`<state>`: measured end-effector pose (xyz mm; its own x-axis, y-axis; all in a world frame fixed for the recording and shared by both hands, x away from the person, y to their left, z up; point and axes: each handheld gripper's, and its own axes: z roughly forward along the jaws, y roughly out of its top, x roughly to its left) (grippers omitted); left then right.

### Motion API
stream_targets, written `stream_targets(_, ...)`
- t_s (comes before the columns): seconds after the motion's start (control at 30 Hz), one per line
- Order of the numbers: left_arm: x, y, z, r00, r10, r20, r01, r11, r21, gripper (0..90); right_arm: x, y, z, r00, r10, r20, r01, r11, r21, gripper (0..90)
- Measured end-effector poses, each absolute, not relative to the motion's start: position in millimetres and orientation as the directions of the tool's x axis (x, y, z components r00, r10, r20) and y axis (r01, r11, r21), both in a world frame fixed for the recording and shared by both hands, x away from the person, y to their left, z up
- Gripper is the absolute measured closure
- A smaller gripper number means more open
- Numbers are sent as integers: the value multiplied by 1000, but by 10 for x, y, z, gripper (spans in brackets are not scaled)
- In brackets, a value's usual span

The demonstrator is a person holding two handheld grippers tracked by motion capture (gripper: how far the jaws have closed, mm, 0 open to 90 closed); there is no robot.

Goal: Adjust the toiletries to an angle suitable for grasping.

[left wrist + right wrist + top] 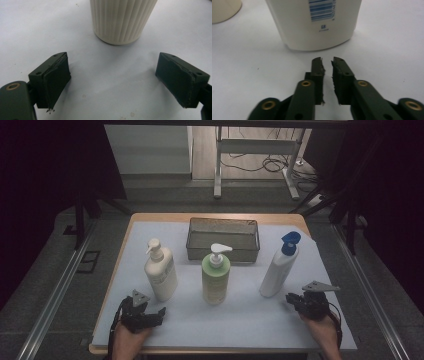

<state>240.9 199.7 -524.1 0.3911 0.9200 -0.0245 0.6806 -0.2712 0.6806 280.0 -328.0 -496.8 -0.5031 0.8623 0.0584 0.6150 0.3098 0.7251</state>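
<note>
My right claw (327,62), jaws nearly together on nothing, sat low on the desk (250,315) with the upright blue-capped bottle (280,265) just ahead of its tips, while my left claw (111,82) stood wide apart facing the cream pump bottle (160,270).

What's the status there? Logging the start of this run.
Left gripper open, fingers wide, short of the ribbed cream pump bottle. Right gripper nearly shut, empty, before the white blue-capped bottle. Nothing between.
</note>
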Motion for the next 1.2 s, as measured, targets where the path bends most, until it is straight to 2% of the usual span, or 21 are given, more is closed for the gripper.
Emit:
stream_targets(0.2,2406,1996,-5243,390,920,-24,679,-270,682,118,2911,-3310,-4937,-473,879,61,615,280,737,894)
stream_targets(1.2,2403,1997,-5246,389,921,-23,677,-269,685,118,3369,-3322,-5048,-403,909,109,659,205,724,891)
